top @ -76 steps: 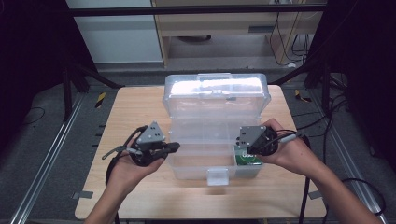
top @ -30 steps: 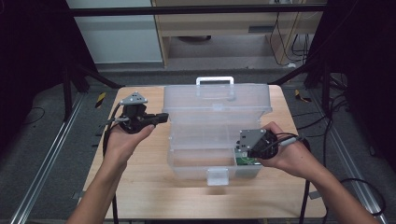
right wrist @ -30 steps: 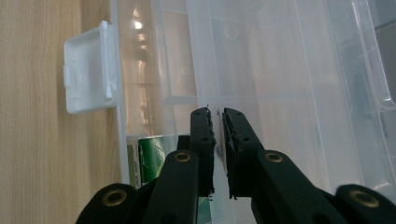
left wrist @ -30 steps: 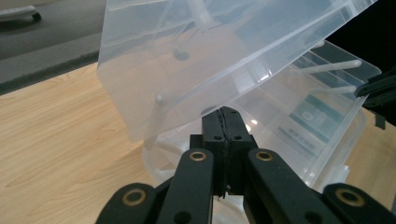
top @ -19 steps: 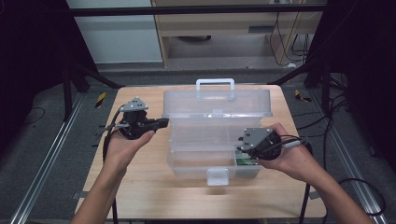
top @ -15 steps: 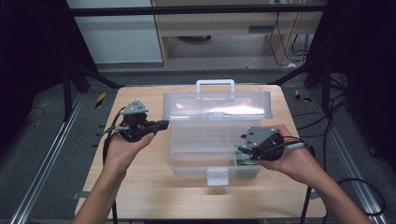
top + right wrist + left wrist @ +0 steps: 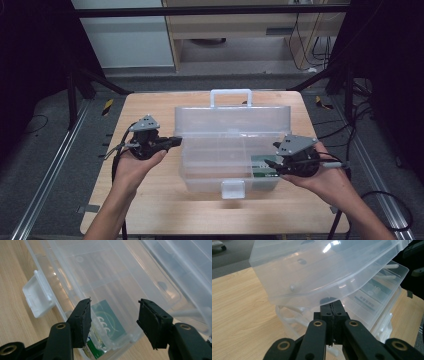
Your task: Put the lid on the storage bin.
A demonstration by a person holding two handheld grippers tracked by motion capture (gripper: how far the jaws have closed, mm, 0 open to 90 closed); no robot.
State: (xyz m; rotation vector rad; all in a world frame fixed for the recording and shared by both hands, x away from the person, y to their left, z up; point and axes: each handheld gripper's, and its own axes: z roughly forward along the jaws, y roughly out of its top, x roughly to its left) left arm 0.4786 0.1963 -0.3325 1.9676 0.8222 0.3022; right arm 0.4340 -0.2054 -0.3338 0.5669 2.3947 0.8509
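Observation:
A clear plastic box (image 7: 220, 170) stands mid-table with its hinged lid (image 7: 232, 120) tilted forward over the base, handle (image 7: 231, 96) at the back. My left gripper (image 7: 176, 140) is shut with nothing between its jaws. Its tips touch the underside of the lid's left edge (image 7: 312, 270), as the left gripper (image 7: 332, 308) view shows. My right gripper (image 7: 270, 162) stands open at the box's right front corner. In the right gripper (image 7: 113, 312) view, a green card (image 7: 107, 322) lies inside the base between the jaws. The white latch (image 7: 37, 298) hangs at the front.
The wooden table (image 7: 150, 200) has bare room left, right and in front of the box. Cables (image 7: 350, 130) trail off the right side. Dark metal frame posts (image 7: 75, 90) stand around the table.
The lid has swung down from upright to tilted over the base. My left gripper moved from the box's lower left up to the lid's left edge. The right gripper has barely shifted.

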